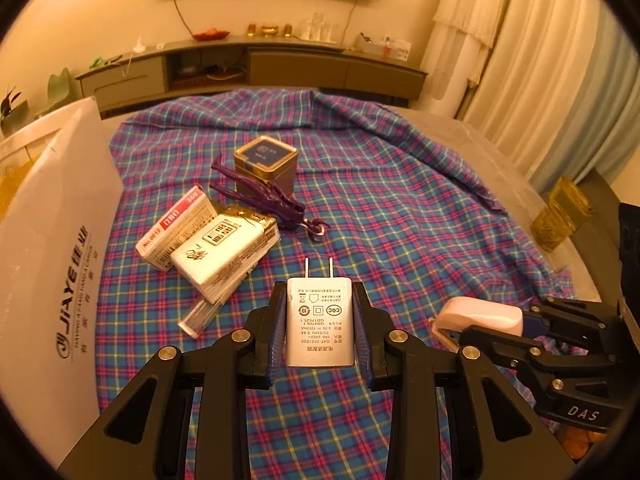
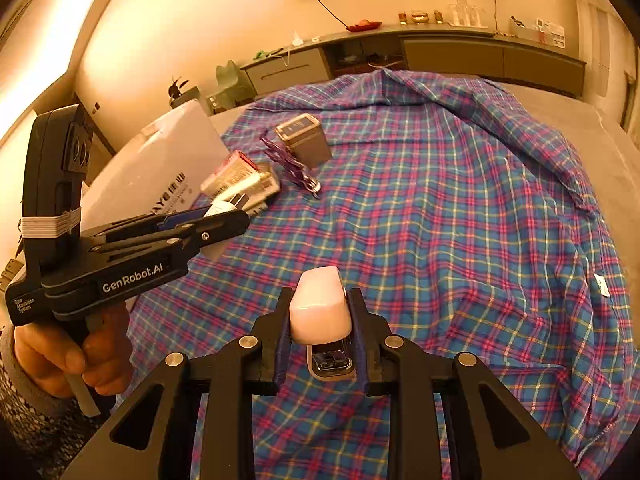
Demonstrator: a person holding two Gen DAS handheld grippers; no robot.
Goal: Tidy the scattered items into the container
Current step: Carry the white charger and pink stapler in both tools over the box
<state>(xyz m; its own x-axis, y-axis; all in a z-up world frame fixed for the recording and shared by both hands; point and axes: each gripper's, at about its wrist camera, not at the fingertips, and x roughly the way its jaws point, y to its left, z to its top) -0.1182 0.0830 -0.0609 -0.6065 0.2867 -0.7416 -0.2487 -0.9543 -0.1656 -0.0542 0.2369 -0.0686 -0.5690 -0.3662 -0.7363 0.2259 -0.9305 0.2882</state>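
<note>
White charger (image 1: 320,320) clamped in left gripper (image 1: 320,322).

A white plug adapter (image 1: 320,322), prongs pointing away and its printed face up, is clamped above the plaid cloth (image 1: 400,208). A pale pink stapler (image 2: 320,308) is likewise held off the cloth. Toward the cloth's left edge lie two overlapping white packets (image 1: 212,246), a clear tube (image 1: 199,317), a purple dragon keyring (image 1: 272,200) and a square tin (image 1: 266,164). The white container (image 1: 52,248) stands at that edge.
</note>
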